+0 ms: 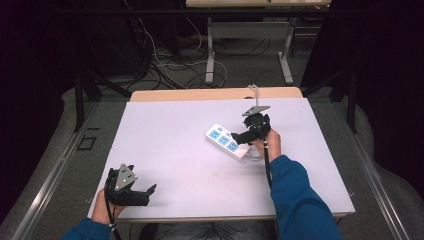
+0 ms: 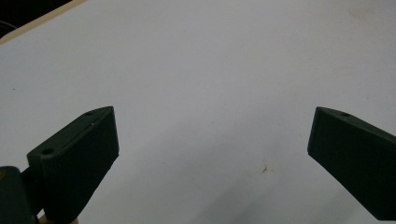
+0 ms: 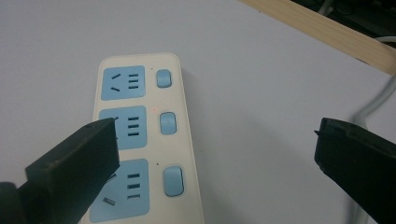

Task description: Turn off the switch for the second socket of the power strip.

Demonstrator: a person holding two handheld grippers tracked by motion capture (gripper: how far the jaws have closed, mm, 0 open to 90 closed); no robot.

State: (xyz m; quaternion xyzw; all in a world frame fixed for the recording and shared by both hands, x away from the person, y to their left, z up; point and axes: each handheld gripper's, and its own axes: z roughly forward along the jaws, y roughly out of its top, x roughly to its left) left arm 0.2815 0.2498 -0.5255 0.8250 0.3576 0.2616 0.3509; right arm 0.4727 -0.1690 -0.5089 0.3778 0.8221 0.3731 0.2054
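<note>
Left gripper (image 1: 131,187): held nearest, jaws spread, nothing between them.
Right gripper (image 3: 215,154): jaws parted, poised above the power strip (image 3: 140,135).
Progress: middle switch (image 3: 167,122) light is seen lit; pressing of remaining switches is judged outstanding.

It looked like a lab recording bay: black curtains (image 1: 30,75) hemmed a white-topped table (image 1: 175,150), tangled cables (image 1: 165,65) lay on the grey floor (image 1: 240,75), and another metal-legged bench (image 1: 250,30) stood behind.
</note>
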